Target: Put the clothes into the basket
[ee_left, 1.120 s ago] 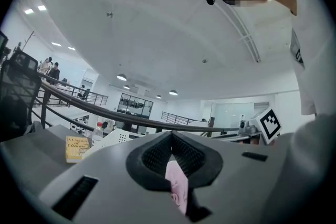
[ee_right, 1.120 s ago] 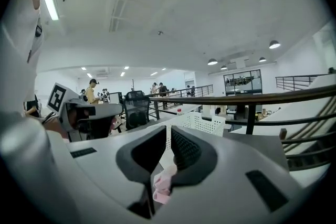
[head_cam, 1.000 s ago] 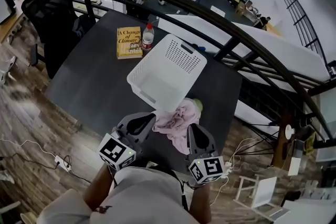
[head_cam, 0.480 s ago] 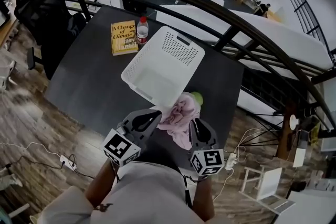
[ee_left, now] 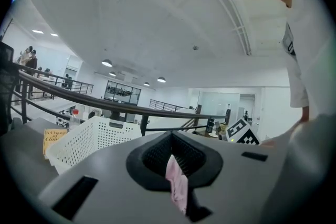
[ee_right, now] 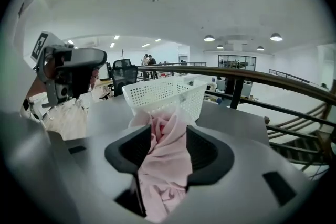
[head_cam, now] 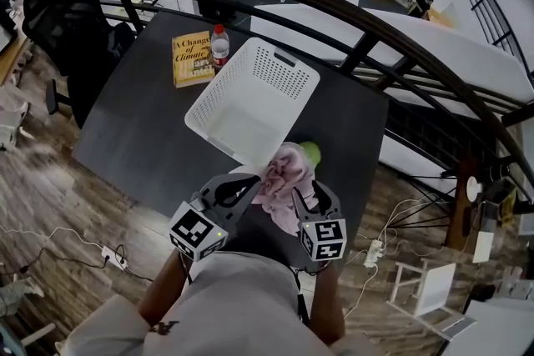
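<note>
a dark table [head_cam: 142,129] lies ahead of both tongs. well ahead of the left tongs [head_cam: 246,186], near the table's far edge, lies a yellow book [head_cam: 191,58], with a red-capped bottle [head_cam: 219,46] upright just beside it. just ahead of the right tongs [head_cam: 313,194] sits a small green thing [head_cam: 310,152], partly hidden. beyond the table curves a black railing [head_cam: 359,21]; a black chair [head_cam: 75,21] stands far off to the left.

Pale pink cloth [head_cam: 284,183] btwn black ribbed L fingers [ee_left: 155,155]. Past them: white basket [head_cam: 250,100] w/ dotted hole pattern, on dark grey worktop [head_cam: 142,129]. Further out: yellow book [head_cam: 190,58] and clear bottle [head_cam: 219,50] w/ red cap. Lime-green item [head_cam: 310,152] beyond the fingers to their right, beside the cloth.
</note>
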A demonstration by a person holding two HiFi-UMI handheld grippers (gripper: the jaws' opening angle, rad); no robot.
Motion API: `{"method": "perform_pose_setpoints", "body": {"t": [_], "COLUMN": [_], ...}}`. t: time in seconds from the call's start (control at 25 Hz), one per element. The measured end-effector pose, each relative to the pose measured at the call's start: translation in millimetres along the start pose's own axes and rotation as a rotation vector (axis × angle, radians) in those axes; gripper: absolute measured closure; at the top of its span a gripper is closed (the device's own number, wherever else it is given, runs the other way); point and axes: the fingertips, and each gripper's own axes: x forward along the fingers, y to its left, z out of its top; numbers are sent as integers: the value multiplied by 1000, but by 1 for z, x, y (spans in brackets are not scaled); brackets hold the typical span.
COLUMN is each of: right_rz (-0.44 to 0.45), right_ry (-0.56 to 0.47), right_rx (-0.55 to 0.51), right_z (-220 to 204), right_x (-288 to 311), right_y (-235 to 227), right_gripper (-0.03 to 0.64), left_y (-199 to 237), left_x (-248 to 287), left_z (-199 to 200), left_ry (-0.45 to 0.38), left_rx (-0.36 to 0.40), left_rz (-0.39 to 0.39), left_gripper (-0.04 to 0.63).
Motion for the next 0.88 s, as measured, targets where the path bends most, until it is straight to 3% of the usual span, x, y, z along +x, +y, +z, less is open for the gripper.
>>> {"method": "perform_pose_setpoints", "body": {"t": [0.28,0.48,0.88], "right_rz": [42,92,205], "right_ry": [80,103,190], "right_rx": [0,-27,-71], "right_z": [-28,-32,-53], "right_x": [28,53,104], "right_y": [-16,-21,-19], "right_gripper": [268,193,160], "left_y": [-10,-12,-12], "left_x": [15,21,28], "left_z": [-12,-18,-22], "left_ry": [42,67,88], "left_rx": [-5,-10,-8], "left_rz": [-9,-1,0], "left_gripper": [591,591,591]}}
